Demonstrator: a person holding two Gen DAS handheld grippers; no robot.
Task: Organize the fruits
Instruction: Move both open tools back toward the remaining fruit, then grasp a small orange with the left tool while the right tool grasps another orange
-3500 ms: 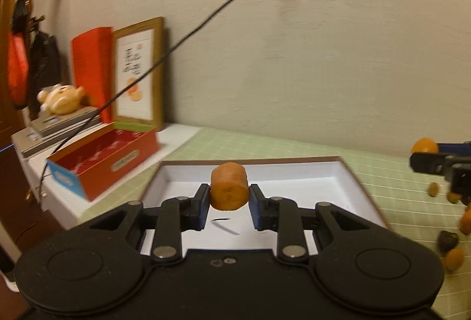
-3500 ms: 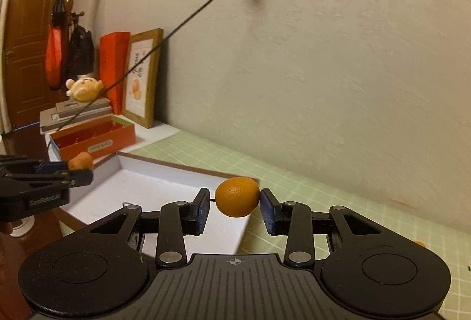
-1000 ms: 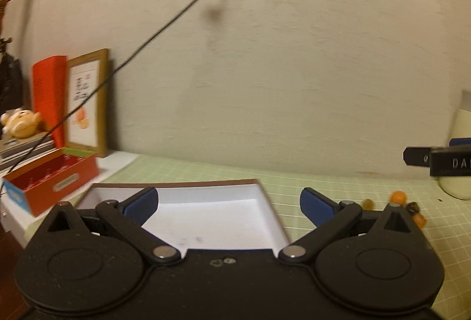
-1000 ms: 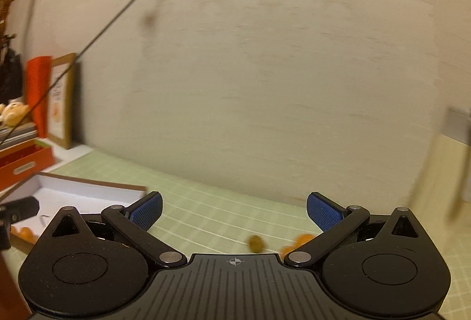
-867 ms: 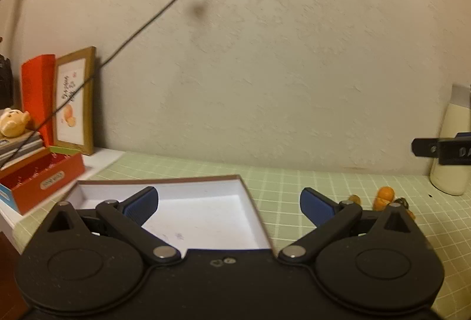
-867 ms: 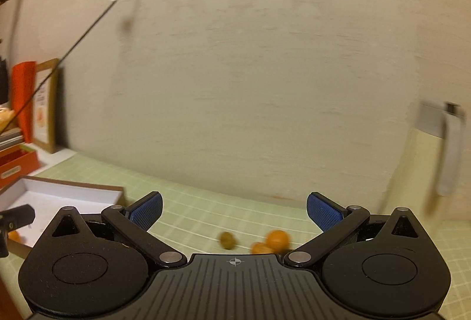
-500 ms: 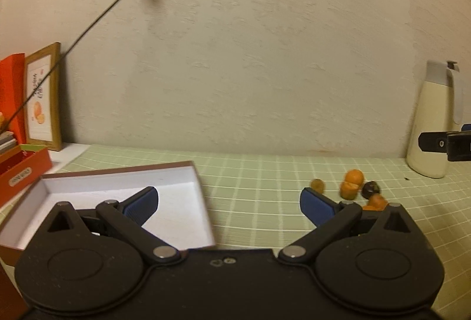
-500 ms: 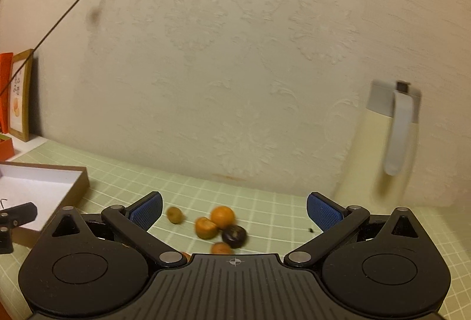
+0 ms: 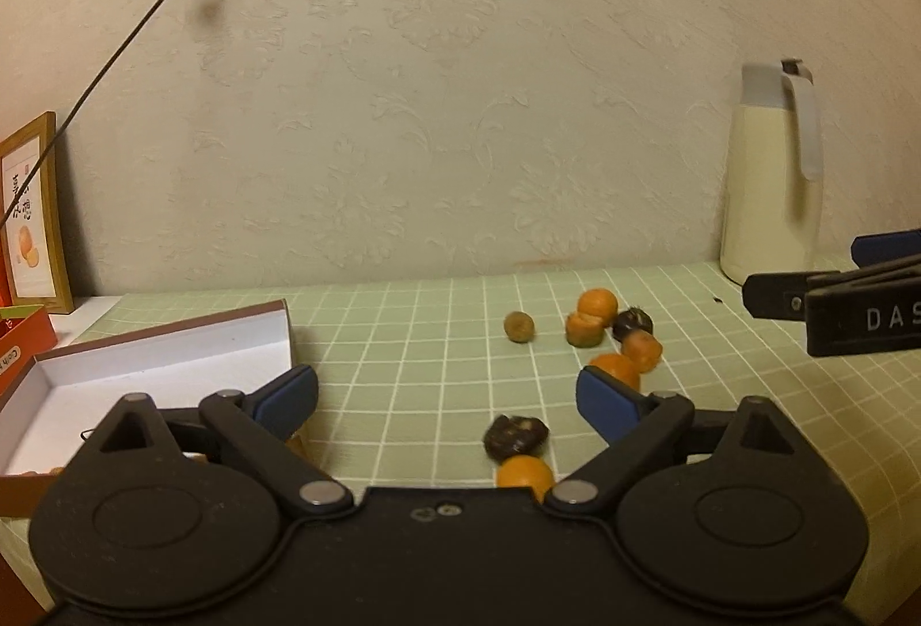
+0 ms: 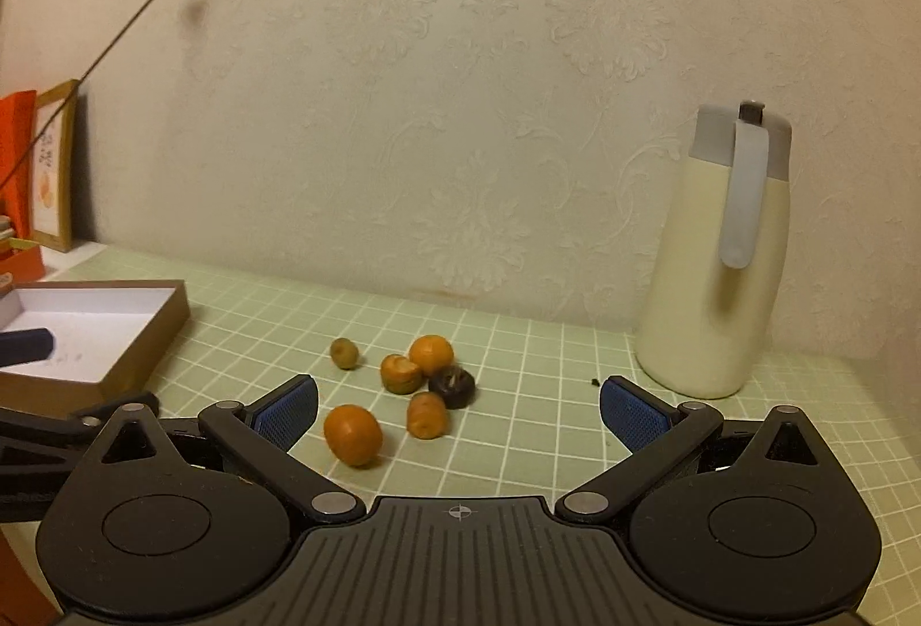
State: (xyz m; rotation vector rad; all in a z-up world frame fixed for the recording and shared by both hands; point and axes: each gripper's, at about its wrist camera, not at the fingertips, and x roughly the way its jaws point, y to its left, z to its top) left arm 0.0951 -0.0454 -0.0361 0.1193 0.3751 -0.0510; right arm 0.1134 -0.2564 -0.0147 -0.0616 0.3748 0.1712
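While spread apart (both empty), each hand-held gripper (image 9: 446,393) (image 10: 457,410) just short of scattered fruits (image 10: 352,434).

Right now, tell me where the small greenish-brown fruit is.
In the right wrist view the greenish-brown fruit lies on the green grid mat, leftmost of the cluster, between the open box and the cut orange fruit.

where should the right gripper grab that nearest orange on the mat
Grip the nearest orange across its round middle, coming down from above and the near side. It lies alone on the green mat, clear of the other fruit, so the open right gripper can probably straddle it; shifting left first should centre it.
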